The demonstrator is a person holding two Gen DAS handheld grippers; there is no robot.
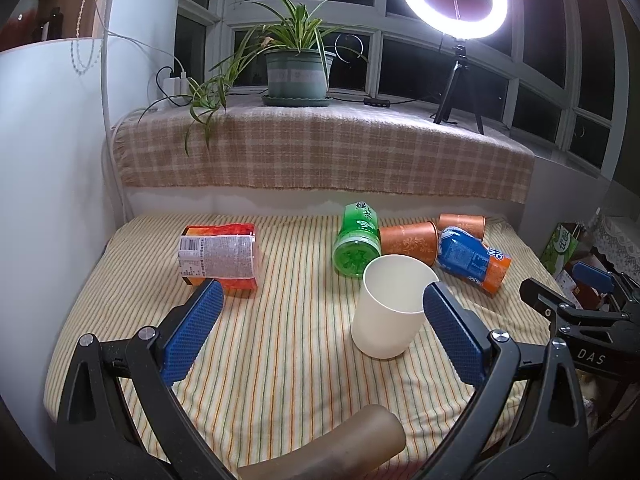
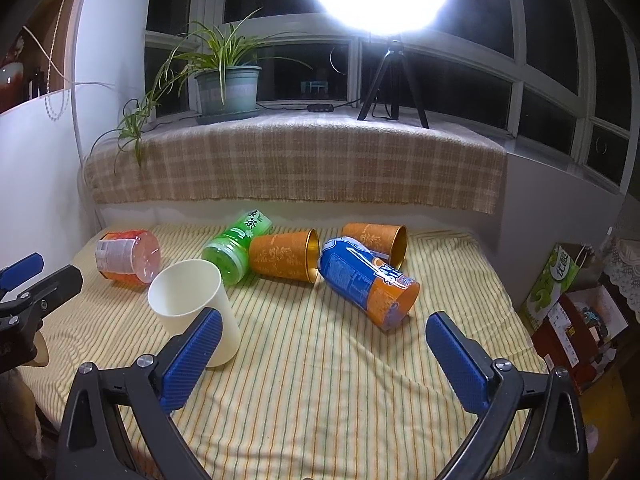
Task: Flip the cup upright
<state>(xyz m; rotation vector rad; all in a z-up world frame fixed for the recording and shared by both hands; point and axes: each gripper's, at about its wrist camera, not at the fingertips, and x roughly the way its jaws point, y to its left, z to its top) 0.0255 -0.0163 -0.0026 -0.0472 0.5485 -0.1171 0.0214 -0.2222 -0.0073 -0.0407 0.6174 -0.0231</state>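
Note:
A white cup (image 1: 390, 308) stands upright, mouth up, on the striped cloth; it also shows in the right wrist view (image 2: 196, 300). My left gripper (image 1: 322, 296) is open and empty, with the cup just inside its right finger (image 1: 452, 328). My right gripper (image 2: 324, 328) is open and empty, with the cup just beyond its left finger (image 2: 192, 360). Several other cups lie on their sides: a green one (image 2: 236, 244), two orange patterned ones (image 2: 284, 256) (image 2: 378, 240), a blue-orange one (image 2: 368, 280) and a red-orange one (image 2: 128, 256).
The striped cloth (image 2: 320, 380) covers a small table below a sill with a checked cloth (image 2: 296, 164), a potted plant (image 2: 228, 88) and a ring light on a tripod (image 2: 392, 80). Boxes (image 2: 560, 304) stand off the right edge. A brownish tube (image 1: 352, 452) lies at the near edge.

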